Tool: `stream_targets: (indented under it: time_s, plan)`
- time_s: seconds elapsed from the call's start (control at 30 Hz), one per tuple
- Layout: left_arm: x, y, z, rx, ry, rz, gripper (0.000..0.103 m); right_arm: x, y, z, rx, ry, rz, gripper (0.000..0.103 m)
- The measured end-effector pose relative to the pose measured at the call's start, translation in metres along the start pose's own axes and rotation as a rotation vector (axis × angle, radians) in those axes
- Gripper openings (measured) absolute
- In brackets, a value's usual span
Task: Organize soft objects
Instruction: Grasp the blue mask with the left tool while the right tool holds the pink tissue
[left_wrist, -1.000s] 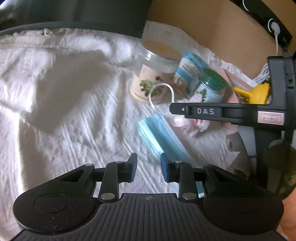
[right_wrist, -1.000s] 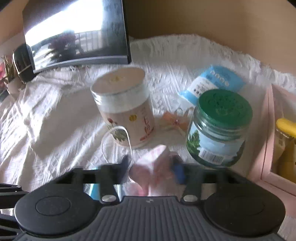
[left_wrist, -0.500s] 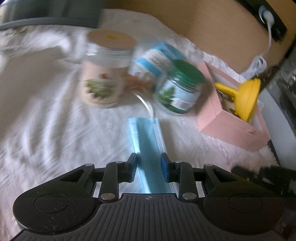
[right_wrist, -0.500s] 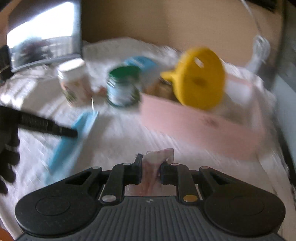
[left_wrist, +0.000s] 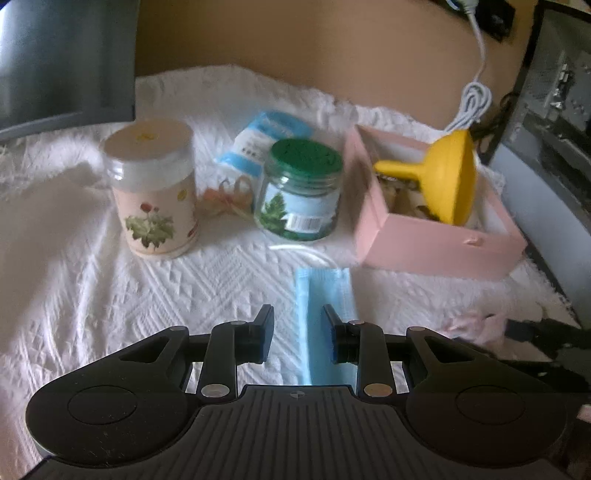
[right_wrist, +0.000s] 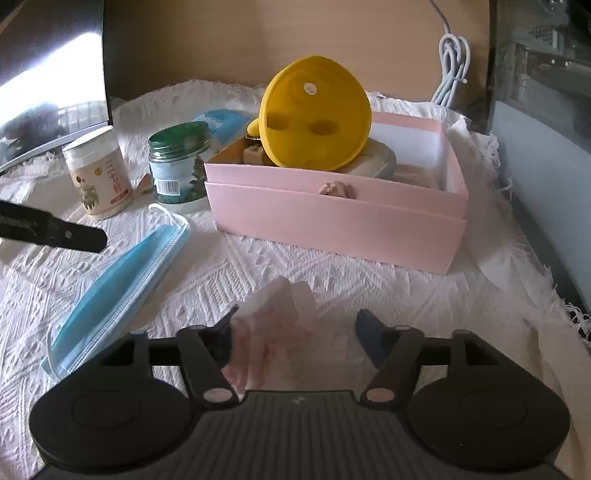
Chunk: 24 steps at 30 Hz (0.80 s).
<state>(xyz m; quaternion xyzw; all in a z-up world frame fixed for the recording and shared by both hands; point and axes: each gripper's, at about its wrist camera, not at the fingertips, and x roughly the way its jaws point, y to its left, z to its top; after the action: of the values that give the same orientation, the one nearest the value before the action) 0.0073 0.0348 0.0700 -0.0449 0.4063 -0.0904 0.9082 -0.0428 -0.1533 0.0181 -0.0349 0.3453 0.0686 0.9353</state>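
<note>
Right gripper (right_wrist: 295, 328): jaws opening, standing wide apart. A crumpled pink cloth (right_wrist: 273, 321) lies between them, against the left finger; the right finger is clear of it, so no grip.
Pink cloth, place: on the white cloth cover (right_wrist: 258, 266), in front of the pink box (right_wrist: 332, 218), near the cover's right edge. In the left wrist view it shows as a blurred pink patch (left_wrist: 469, 325) at the right.
Left gripper (left_wrist: 298, 325): jaws partly open, over the blue face mask (left_wrist: 321, 314). The mask strip runs between the fingers, close to the right one; cannot tell whether that pad touches it. Not clamped.
Face mask, place: flat on the cover, folded lengthwise, between the two grippers; its white ear loop (right_wrist: 168, 216) points towards the jars.
Pink box: open, towards the cover's back right corner. A yellow funnel (right_wrist: 314, 114) sits in it, tilted, wide mouth facing the right wrist camera. Other contents too small to tell.
Jars: a floral jar with a cream lid (left_wrist: 153, 192) and a green-lidded glass jar (left_wrist: 301, 188) stand upright, left of the box.
Blue packet (left_wrist: 264, 136): behind the jars, lying on the cover.
Back left: a dark monitor (right_wrist: 48, 74) at the cover's edge.
Back right: a white coiled cable (right_wrist: 452, 70) against the wall.
</note>
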Motion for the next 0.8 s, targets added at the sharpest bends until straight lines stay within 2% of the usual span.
stream_targets:
  time_s: [0.1, 0.17, 0.27, 0.33, 0.47, 0.57, 0.73, 0.8]
  plan:
    - [0.000, -0.018, -0.002, 0.086, 0.018, -0.042, 0.030, 0.000, 0.003, -0.001, -0.012, -0.004, 0.002, 0.078]
    - [0.005, -0.038, -0.012, 0.184, 0.039, -0.048, 0.030, 0.001, 0.002, 0.000, -0.005, -0.004, 0.006, 0.080]
    - [0.014, -0.060, -0.030, 0.307, 0.071, -0.009, 0.031, 0.001, 0.000, 0.000, 0.009, -0.007, 0.011, 0.081]
    - [0.020, -0.063, -0.037, 0.339, 0.098, 0.021, 0.032, 0.001, 0.000, 0.000, 0.010, -0.007, 0.009, 0.081]
    - [0.020, -0.052, -0.033, 0.325, 0.088, 0.073, 0.036, 0.001, 0.001, -0.001, 0.006, -0.005, 0.007, 0.082]
    - [0.016, -0.041, -0.027, 0.286, 0.089, 0.139, 0.036, 0.002, 0.002, -0.001, 0.001, -0.003, 0.006, 0.084]
    - [0.013, -0.031, -0.024, 0.198, 0.107, 0.063, 0.040, 0.003, 0.004, -0.001, -0.009, 0.002, 0.007, 0.087]
    - [0.013, -0.035, -0.024, 0.180, 0.113, 0.020, 0.048, 0.004, 0.004, 0.000, -0.012, 0.003, 0.007, 0.087]
